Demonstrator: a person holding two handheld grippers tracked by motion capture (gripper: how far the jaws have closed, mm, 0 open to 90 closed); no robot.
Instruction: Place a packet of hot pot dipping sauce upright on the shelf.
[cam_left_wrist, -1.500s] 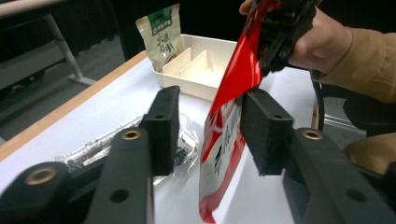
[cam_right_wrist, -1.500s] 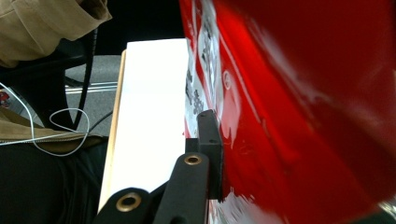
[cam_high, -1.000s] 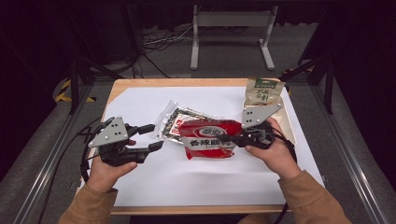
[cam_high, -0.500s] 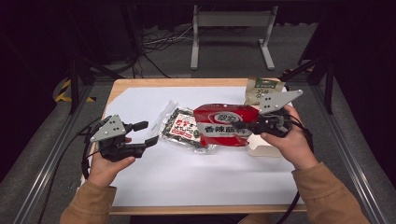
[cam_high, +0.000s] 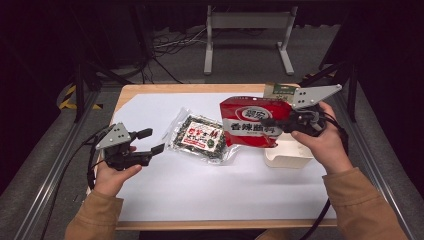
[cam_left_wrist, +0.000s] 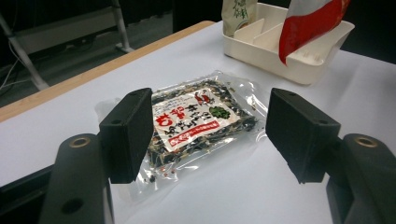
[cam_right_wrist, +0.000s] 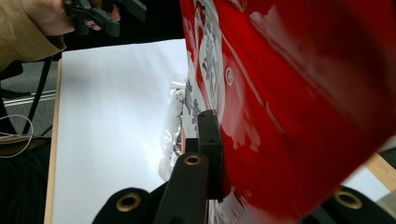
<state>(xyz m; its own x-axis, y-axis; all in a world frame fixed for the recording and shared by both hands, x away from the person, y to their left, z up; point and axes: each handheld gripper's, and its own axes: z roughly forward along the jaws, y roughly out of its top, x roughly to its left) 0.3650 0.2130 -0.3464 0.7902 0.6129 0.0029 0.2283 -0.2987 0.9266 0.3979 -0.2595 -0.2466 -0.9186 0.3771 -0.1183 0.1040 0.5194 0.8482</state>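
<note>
Red packet (cam_high: 252, 127) clamped in right claw (cam_high: 274, 122), above white tray (cam_high: 287, 155).

Left gripper (cam_high: 152, 141): matte black plastic body w/ two blocky rectangular jaws; grey three-cornered metal plate (cam_high: 114, 136) on top, small dark screw holes in it. Black cable (cam_high: 91, 162) loops off its rear, behind the plate. Seen along the jaws, each black arm carries a brass-ringed hole (cam_left_wrist: 80, 141) just behind its pad; pads are flat-faced, squared blocks.

Right gripper (cam_high: 266, 121): same build, black body, grey three-cornered plate (cam_high: 314, 94) w/ screw holes on top, black cable (cam_high: 340, 134) trailing behind it. Brass-ringed holes (cam_right_wrist: 192, 160) on its arms too.

Both forearms behind the grippers wear tan long sleeves (cam_high: 368, 207), plain fabric, cuffs at the wrists.
</note>
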